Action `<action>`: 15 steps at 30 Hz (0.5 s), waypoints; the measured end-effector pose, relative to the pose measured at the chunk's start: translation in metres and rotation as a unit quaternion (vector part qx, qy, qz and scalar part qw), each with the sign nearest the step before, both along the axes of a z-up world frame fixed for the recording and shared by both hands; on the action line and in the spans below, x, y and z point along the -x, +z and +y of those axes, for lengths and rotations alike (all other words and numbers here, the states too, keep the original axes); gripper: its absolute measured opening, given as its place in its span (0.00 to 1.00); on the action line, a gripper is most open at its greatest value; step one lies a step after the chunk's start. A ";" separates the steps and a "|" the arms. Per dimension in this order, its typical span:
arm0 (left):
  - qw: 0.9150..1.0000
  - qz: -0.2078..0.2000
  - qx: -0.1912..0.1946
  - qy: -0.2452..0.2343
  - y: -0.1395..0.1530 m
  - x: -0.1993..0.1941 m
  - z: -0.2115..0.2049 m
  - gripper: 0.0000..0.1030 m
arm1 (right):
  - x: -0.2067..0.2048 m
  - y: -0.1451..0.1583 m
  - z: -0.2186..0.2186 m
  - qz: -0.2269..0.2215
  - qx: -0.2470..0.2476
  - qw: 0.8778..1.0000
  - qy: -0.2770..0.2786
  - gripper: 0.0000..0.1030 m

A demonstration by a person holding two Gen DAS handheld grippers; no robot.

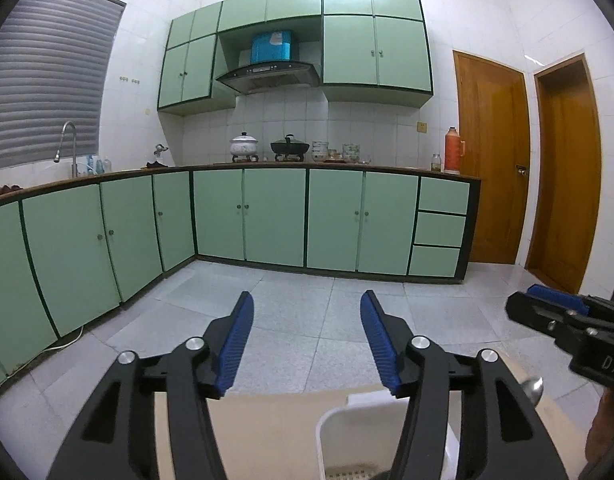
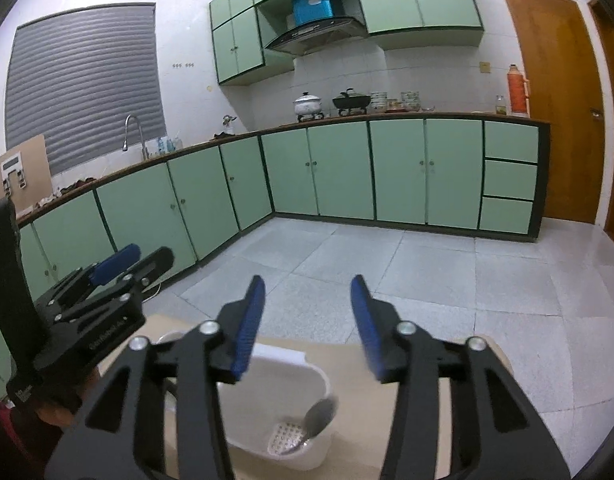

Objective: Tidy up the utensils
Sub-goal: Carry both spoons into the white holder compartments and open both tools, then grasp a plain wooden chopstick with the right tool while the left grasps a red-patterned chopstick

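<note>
Both tools empty, nothing between the pads
Left tool (image 1: 307,344) jaws well apart; right tool (image 2: 307,326) likewise parted
White holder (image 2: 307,364) stands on the tan counter (image 2: 427,384) just below both tools, perforated floor showing
One spoon (image 2: 317,420) already leans inside it, bowl up against the near-right wall; its bowl also peeks past the right tool in the left view
No other utensil visible from here
Judgement: next utensel must be found outside these views; when dropping it in, come in over the open rim, clear of the leaning spoon, and steady the light holder with the other tool so it does not tip
</note>
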State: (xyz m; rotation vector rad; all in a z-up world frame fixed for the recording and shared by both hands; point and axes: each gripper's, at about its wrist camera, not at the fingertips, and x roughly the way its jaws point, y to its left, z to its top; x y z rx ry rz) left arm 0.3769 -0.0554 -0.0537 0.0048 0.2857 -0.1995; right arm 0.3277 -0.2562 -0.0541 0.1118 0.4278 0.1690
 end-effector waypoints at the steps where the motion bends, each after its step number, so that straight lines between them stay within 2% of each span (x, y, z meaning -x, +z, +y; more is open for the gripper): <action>1: 1.000 0.001 -0.002 0.001 0.001 0.005 0.001 0.56 | 0.006 0.000 -0.002 -0.002 -0.003 1.000 -0.003 0.52; 8: 1.000 0.027 -0.012 0.008 0.003 0.053 0.012 0.71 | 0.062 0.000 -0.014 -0.002 -0.015 0.999 -0.034 0.83; 11: 0.999 0.055 0.000 0.004 -0.005 0.081 0.022 0.77 | 0.092 -0.009 -0.013 0.011 -0.010 0.999 -0.040 0.87; 15: 0.996 0.091 0.015 0.014 -0.022 0.123 0.036 0.78 | 0.135 -0.028 -0.005 0.035 0.003 0.998 -0.044 0.87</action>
